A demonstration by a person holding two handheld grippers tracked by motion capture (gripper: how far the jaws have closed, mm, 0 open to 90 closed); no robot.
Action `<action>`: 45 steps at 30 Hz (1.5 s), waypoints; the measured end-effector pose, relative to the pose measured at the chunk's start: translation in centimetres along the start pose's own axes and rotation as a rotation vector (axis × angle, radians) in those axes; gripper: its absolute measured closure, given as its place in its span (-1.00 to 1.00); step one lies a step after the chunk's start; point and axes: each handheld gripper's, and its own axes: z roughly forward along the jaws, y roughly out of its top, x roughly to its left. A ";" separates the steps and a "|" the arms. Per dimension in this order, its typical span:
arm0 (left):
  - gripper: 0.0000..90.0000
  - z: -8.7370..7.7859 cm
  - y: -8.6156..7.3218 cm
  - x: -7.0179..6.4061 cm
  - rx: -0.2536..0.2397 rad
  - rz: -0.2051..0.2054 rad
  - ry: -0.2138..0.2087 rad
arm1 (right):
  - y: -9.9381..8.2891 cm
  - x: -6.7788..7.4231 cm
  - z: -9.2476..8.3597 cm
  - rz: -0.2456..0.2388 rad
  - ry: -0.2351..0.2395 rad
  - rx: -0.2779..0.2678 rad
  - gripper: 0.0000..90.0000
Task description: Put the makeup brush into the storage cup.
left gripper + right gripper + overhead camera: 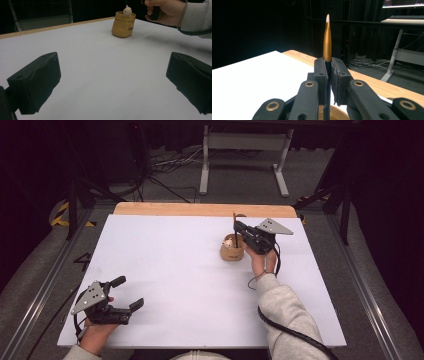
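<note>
Tan pouch (232,249) sits on the white board (190,285), toward its far right part, well in from every edge. A small pale figure (127,10) pokes out of its mouth, clear in the left gripper view.

Right gripper (237,227) hangs directly over the pouch, jaws pinched tight on a thin pen (327,40). The pen stands upright, gold tapered end with a pale tip pointing up, dark shaft running down between the jaws toward the pouch rim (337,113), seen at the bottom of the right gripper view. Whether the pen's lower end touches the pouch: cannot tell.

Right hand (263,260) is just beside the pouch on the near right, grey sleeve (285,312) trailing back to the board's near edge.

Left gripper (127,293) is well apart from the pouch, at the near left corner of the board, jaws spread wide with nothing between them, held low over the surface. Its own view looks across bare white board to the pouch.

Open room: the whole stretch of board left of the pouch and nearer than it is bare. Beyond the pouch, a wooden strip (200,210) runs along the board's far edge. Past that, floor with cables (165,167) and a white table frame (245,150). Metal rails (45,285) flank both sides of the board.

The right gripper view adds a keyboard (405,17) on a desk behind.
</note>
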 end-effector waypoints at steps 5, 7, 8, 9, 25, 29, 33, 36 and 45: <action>-0.99 0.0 0.0 0.0 0.003 0.000 -0.001 | -0.4 -0.1 -0.1 0.010 -0.001 0.002 0.84; -0.99 0.0 0.0 0.0 0.002 -0.001 -0.001 | -0.4 -0.1 -0.1 0.022 0.001 -0.001 0.75; -0.99 0.1 0.0 0.0 0.002 0.001 0.000 | -0.4 -0.1 -0.2 0.030 0.004 -0.007 0.65; -0.99 0.1 0.0 0.0 0.004 0.000 -0.003 | -0.3 -0.1 -0.3 0.036 0.004 -0.009 0.59; -0.99 0.2 0.0 0.0 0.008 0.000 -0.010 | 3.4 1.3 -2.8 0.034 0.037 -0.038 -0.75; -0.99 0.2 0.0 -0.1 0.004 -0.004 -0.008 | 4.0 1.7 -3.7 0.009 0.055 -0.023 -0.93; -0.99 0.2 -0.1 -0.1 0.004 -0.004 -0.010 | 4.1 2.4 -5.2 -0.017 0.096 -0.008 -0.99; -0.99 0.1 -0.1 -0.1 0.004 -0.009 -0.010 | 3.8 2.7 -6.2 -0.020 0.119 -0.002 -1.00; -0.99 0.3 0.0 -0.2 0.005 -0.004 -0.018 | 2.8 3.4 -9.0 -0.044 0.156 0.030 -1.00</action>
